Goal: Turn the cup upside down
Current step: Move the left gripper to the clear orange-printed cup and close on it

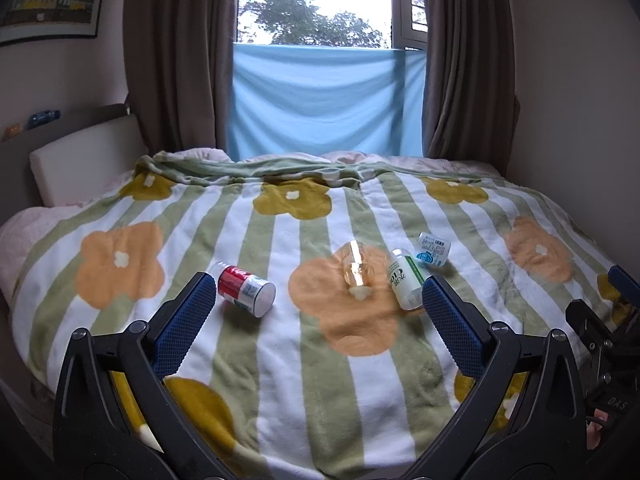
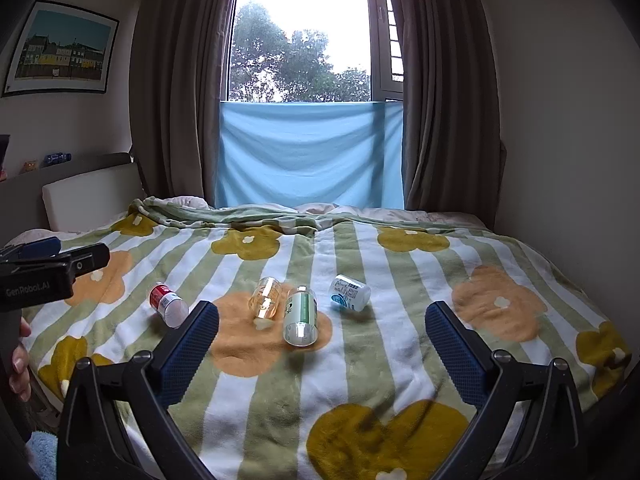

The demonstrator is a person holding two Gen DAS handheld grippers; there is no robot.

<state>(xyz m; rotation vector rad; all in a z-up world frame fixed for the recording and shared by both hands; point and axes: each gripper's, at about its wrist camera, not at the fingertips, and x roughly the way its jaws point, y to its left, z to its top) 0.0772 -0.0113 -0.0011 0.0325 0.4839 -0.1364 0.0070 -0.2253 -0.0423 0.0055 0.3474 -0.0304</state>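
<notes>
1. Nearest the lens in the left wrist view, the left gripper (image 1: 318, 300) fills the lower frame, its blue-padded fingers (image 1: 188, 320) spread wide with nothing between them, above the blanket (image 1: 280, 360).
2. In the right wrist view the right gripper (image 2: 322, 328) likewise stands wide apart and empty at the bottom of the frame.
3. At left of centre, a red-and-white can (image 1: 246, 290) lies on its side on a white stripe.
4. At centre, the clear glass cup (image 1: 357, 266) lies tipped on its side on an orange flower, apart from both grippers; the right wrist view shows it (image 2: 266, 298) just left of the green bottle.
5. Just right of it, a green-and-white bottle (image 1: 406, 280) lies on its side, its near end by the left gripper's right finger.
6. Further right and higher in the frame, a small white-and-blue container (image 1: 433, 249) lies on its side.
7. Across the top, brown curtains (image 1: 176, 60) frame a window with a light blue cloth (image 1: 324, 100) hung below it.
</notes>
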